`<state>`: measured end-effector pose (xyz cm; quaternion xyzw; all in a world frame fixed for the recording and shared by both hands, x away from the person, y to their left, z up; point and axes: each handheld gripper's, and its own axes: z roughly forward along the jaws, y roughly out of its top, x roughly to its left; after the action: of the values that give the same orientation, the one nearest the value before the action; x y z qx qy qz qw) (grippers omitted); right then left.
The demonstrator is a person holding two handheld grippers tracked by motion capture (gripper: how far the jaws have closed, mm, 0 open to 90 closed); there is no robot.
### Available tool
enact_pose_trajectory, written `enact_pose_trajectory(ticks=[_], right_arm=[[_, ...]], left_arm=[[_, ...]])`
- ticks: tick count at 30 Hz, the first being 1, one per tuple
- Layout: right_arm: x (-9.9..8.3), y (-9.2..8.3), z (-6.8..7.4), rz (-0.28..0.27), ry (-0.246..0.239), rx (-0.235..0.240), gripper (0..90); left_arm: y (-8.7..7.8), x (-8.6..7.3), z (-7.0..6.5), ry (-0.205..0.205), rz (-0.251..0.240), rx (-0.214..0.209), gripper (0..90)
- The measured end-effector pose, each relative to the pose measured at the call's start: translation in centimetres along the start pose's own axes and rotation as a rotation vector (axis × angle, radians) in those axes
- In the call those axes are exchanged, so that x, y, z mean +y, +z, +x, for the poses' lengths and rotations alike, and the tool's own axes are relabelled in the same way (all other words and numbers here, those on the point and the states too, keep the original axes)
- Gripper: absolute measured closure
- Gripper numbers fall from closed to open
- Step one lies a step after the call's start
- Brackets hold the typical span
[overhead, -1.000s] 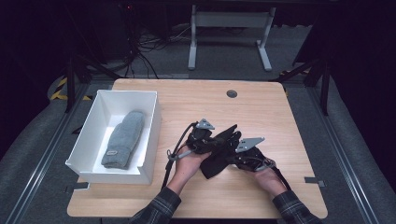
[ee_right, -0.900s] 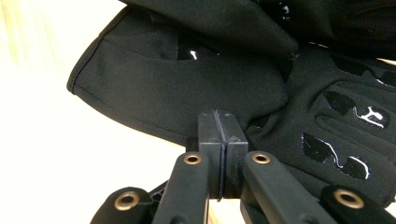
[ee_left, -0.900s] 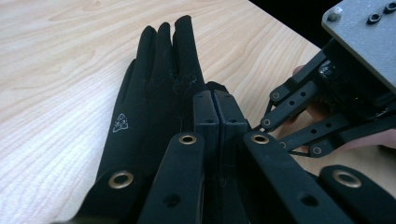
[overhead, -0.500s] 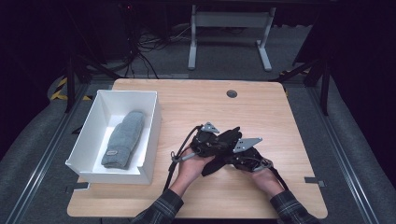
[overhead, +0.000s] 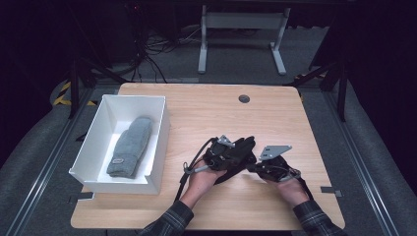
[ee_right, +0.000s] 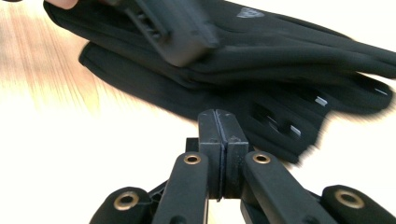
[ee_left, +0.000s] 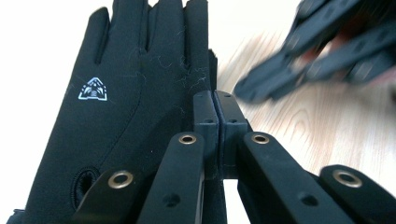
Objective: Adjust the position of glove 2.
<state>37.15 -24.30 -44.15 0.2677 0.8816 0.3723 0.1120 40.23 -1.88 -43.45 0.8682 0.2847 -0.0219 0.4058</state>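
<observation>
Two black gloves (overhead: 244, 149) lie stacked on the wooden table (overhead: 206, 110), front centre. In the left gripper view the upper glove (ee_left: 126, 93) shows a small white logo. My left gripper (overhead: 237, 157) is shut, jaws pressed flat together, tips lying over that glove's edge (ee_right: 280, 46); I see no cloth between them. My right gripper (overhead: 252, 167) is shut too, its tips (ee_right: 218, 114) just short of the lower glove (ee_right: 243, 100), with nothing in them. Both grippers point toward each other across the gloves.
A white box (overhead: 158, 142) stands at the table's left with a grey mitten (overhead: 130, 147) lying in it. A dark round grommet (overhead: 244, 99) sits near the far edge. Bare wood lies behind the gloves and to the right.
Both hands have shifted slightly right and toward the front edge. The right gripper has drawn back a little from the gloves. Both sets of jaws stay closed.
</observation>
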Motion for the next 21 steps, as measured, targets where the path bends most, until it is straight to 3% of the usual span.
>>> enact_pose_trajectory(ticks=[8, 12, 15, 21], right_arm=[[-1.9, -3.0, -1.5, -0.028, 0.060, -0.047, 83.4], [-2.9, -3.3, -1.8, -0.015, 0.078, -0.074, 67.9], [-3.5, -3.6, -2.0, -0.008, 0.095, -0.093, 58.8], [-4.1, -3.9, -2.4, -0.010, 0.117, -0.118, 48.2]], left_arm=[[0.7, -0.6, -0.1, 0.008, 0.047, -0.015, 87.9], [0.7, -0.8, -0.1, 0.010, 0.059, -0.049, 83.5], [0.6, -1.1, -0.2, 0.019, 0.064, -0.050, 79.5], [0.0, -1.1, -0.5, 0.059, 0.066, -0.067, 69.9]])
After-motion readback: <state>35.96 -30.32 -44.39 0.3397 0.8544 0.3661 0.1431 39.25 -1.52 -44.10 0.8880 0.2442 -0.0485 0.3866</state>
